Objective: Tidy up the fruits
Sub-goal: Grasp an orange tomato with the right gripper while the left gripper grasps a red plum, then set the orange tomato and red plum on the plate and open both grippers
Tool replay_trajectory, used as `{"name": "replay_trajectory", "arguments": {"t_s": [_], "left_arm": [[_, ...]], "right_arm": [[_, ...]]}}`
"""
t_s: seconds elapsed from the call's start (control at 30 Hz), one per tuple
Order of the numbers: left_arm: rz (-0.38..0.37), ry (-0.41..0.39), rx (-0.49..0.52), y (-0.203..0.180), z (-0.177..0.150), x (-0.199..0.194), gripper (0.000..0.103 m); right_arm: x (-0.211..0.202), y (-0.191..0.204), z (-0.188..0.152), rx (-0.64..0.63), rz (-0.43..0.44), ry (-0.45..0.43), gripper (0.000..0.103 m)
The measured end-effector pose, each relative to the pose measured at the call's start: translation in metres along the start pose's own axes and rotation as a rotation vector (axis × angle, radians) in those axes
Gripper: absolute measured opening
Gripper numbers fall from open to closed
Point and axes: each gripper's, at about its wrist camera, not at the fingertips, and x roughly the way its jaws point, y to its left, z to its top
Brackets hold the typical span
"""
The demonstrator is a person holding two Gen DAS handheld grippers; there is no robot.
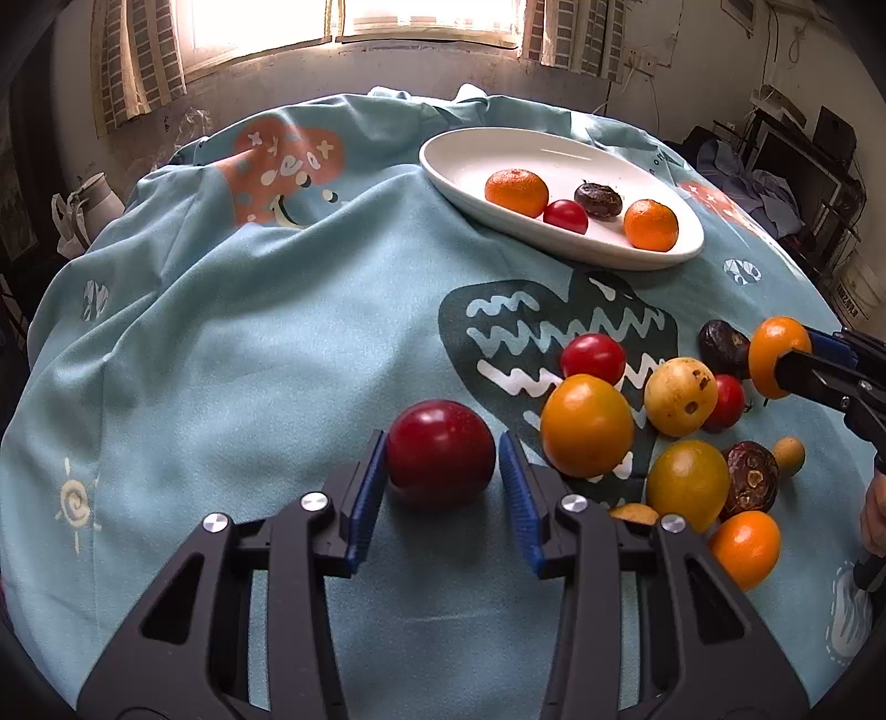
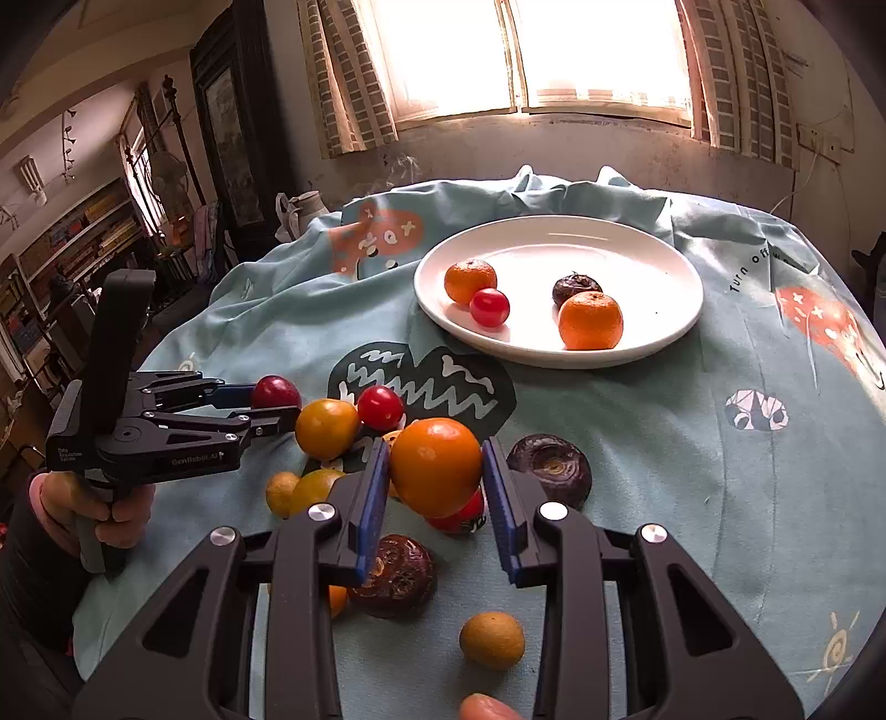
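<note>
"GenRobot.AI" on the left claw [image 2: 277,410] body, "Turn off" printed on the tablecloth [image 2: 692,443]

Loose fruits [image 1: 681,396] cluster on a blue cloth; two tangerines [image 2: 590,320], a cherry tomato [image 2: 489,307] and a dark fruit [image 2: 575,287] sit on a white plate [image 2: 653,260].

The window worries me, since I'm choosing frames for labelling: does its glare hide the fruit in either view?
Left wrist view: the window is blown out white, yet the plate and its fruit stay clear. Right wrist view: the window glares more, the plate shines, the fruit stays readable. Both bend at the edges.
</note>
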Motion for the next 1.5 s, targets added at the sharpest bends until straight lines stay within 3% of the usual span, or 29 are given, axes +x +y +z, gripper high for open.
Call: {"name": "replay_trajectory", "arguments": {"t_s": [0.3,0.57,0.77,0.93,1.03,1.2,1.23,1.27,1.3,1.33,1.4,1.5], "left_arm": [[0.005,-0.019,-0.005,-0.001,0.000,-0.004,0.038],[-0.085,-0.068,-0.019,-0.007,0.009,-0.024,0.038],[-0.154,-0.108,0.030,-0.027,0.065,-0.026,0.038],[-0.167,-0.123,0.053,-0.050,0.127,0.006,0.038],[-0.166,-0.095,0.062,-0.063,0.151,0.035,0.038],[-0.141,-0.037,0.077,-0.079,0.167,0.073,0.039],[-0.133,-0.028,0.077,-0.080,0.168,0.077,0.041],[-0.118,-0.029,0.077,-0.081,0.168,0.077,0.049],[-0.092,-0.041,0.077,-0.080,0.166,0.074,0.069],[-0.048,-0.062,0.078,-0.079,0.165,0.068,0.081],[-0.032,-0.092,0.080,-0.073,0.159,0.051,0.090],[-0.049,-0.127,0.060,-0.063,0.144,0.020,0.094]], "right_arm": [[-0.005,-0.004,0.001,0.008,-0.008,-0.015,0.034],[-0.013,-0.008,0.006,0.024,-0.007,-0.052,0.034],[-0.011,-0.037,0.043,0.076,-0.072,-0.137,0.034],[0.024,-0.086,0.074,0.194,-0.134,-0.136,0.034],[0.043,-0.110,0.081,0.250,-0.130,-0.119,0.034],[0.061,-0.118,0.086,0.230,-0.137,-0.103,0.035],[0.063,-0.118,0.085,0.228,-0.137,-0.102,0.036],[0.065,-0.118,0.085,0.224,-0.127,-0.096,0.051],[0.065,-0.117,0.085,0.223,-0.121,-0.087,0.065],[0.061,-0.116,0.083,0.229,-0.123,-0.090,0.065],[0.052,-0.114,0.082,0.232,-0.114,-0.095,0.065],[0.035,-0.105,0.081,0.227,-0.122,-0.102,0.066]]}}
